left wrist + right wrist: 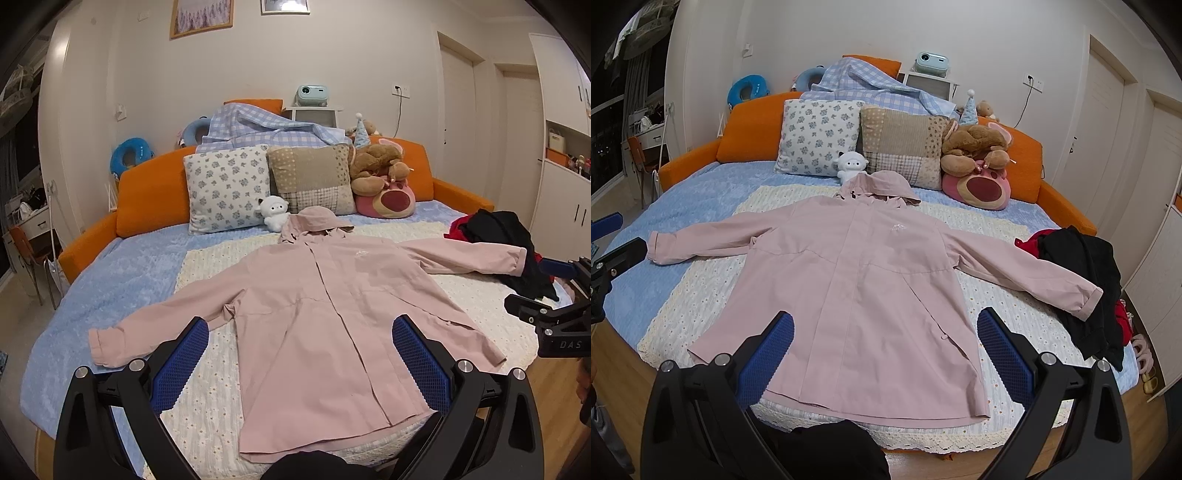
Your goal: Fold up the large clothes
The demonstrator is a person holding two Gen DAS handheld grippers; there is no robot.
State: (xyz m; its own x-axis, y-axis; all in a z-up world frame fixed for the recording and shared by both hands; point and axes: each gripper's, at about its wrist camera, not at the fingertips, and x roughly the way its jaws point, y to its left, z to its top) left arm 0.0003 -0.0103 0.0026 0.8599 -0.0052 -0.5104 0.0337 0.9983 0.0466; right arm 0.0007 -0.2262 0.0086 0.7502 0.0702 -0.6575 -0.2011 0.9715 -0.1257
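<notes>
A pink jacket lay flat and face up on the cream blanket in the middle of the bed, sleeves spread left and right, hood toward the far pillows. The left gripper and the right gripper both hung released above its near hem, grasping nothing. Dark clothes sat at the right.

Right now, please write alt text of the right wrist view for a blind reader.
A pink hooded jacket lies flat, face up, sleeves spread, on a bed. The right gripper hangs open above its hem, and dark clothes are piled by the right sleeve.
</notes>
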